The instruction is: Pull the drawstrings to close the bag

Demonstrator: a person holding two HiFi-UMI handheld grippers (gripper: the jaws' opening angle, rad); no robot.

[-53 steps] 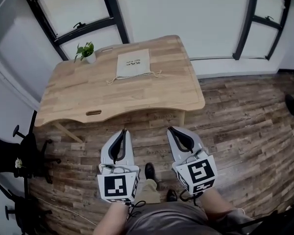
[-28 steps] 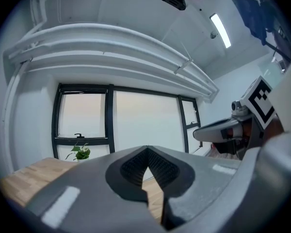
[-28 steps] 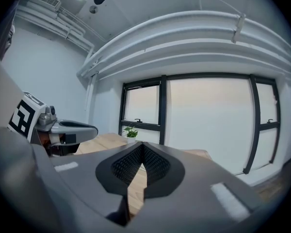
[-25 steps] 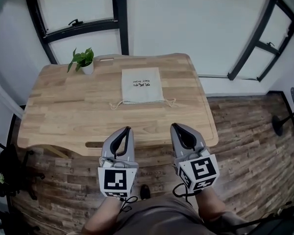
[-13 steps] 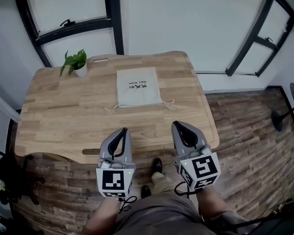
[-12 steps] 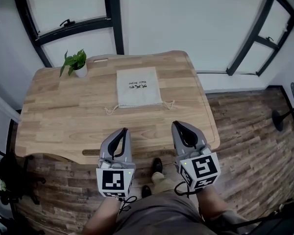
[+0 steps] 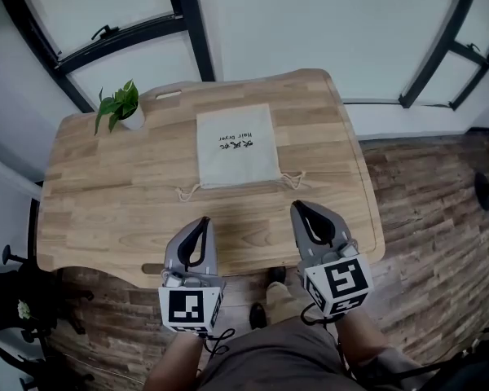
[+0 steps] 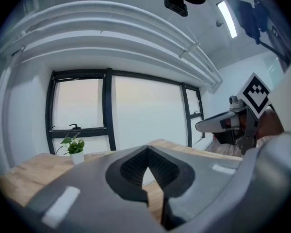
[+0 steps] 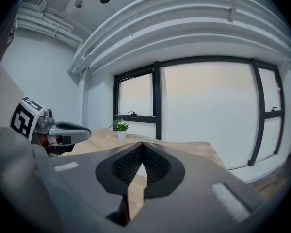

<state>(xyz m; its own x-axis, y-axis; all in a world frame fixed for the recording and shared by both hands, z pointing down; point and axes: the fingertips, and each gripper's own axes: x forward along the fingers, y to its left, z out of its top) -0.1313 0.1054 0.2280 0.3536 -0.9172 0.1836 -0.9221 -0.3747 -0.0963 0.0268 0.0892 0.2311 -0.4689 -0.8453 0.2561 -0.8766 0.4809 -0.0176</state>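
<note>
A flat cream drawstring bag point(image 7: 235, 145) with dark print lies on the wooden table point(image 7: 98, 210), its mouth toward me. Its drawstrings trail out at the bottom left corner point(image 7: 185, 192) and the bottom right corner point(image 7: 297, 180). My left gripper point(image 7: 201, 222) hovers over the table's near edge, shut and empty, short of the left cord. My right gripper point(image 7: 298, 208) is shut and empty too, just short of the right cord. In the left gripper view the jaws point(image 8: 146, 149) meet at the tip; the right gripper view shows the same point(image 9: 142, 144).
A small potted plant point(image 7: 116, 104) stands at the table's far left corner, also visible in the gripper views point(image 8: 73, 146) point(image 9: 120, 127). Windows and a white wall lie behind the table. Wood-plank floor point(image 7: 424, 177) runs to the right, with a dark chair base point(image 7: 16, 300) at the lower left.
I have stepped closer to the table: the bag now lies nearer and both grippers have come over the near edge. Both stayed shut.
</note>
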